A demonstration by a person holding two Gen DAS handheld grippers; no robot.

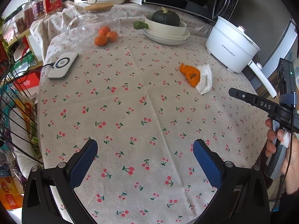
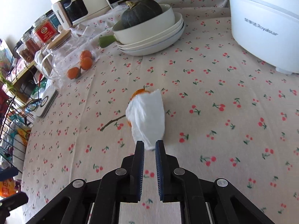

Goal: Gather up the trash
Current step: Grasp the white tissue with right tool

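Right gripper (image 2: 149, 143) closing on tissue (image 2: 146, 115); peel (image 2: 139, 91) at twelve o'clock lying uncollected; left gripper (image 1: 145, 147) gaping, empty.

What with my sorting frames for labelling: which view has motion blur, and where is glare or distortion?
Right wrist view: the tissue and tablecloth are motion-smeared, and the white pot is blown out. Left wrist view: sharp, but the fisheye bows the table edge and leaves dark corners.
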